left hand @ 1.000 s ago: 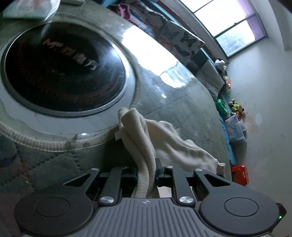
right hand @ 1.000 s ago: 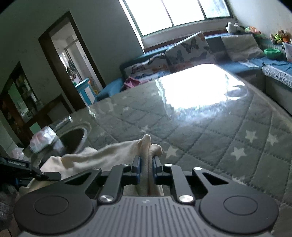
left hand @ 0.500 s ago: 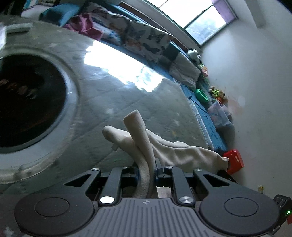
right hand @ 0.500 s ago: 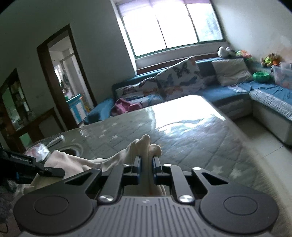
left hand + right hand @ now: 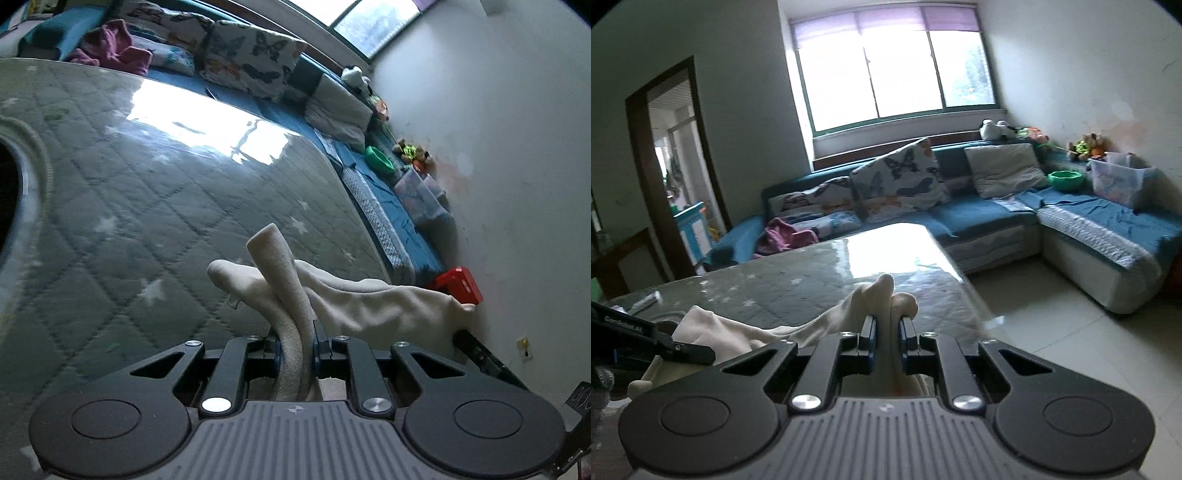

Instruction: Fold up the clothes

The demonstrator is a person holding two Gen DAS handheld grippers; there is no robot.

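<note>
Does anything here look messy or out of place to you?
Only small things: a pink garment lies crumpled on the blue sofa, and the cream garment hangs bunched between the left gripper and right gripper, not flat.

You've got a star-quilted table cover [image 5: 798, 280] ahead, blue sofa [image 5: 979, 214] at 12 o'clock with a butterfly pillow [image 5: 897, 181]. Green bowl [image 5: 1065, 180] and clear bin [image 5: 1121, 182] sit at 2 o'clock; doorway [image 5: 672, 166] at 10.

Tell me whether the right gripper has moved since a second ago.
Yes. The right gripper, clamped on the cream garment, has risen and tilted up: the window, earlier cut off at the top, is now fully in view.
</note>
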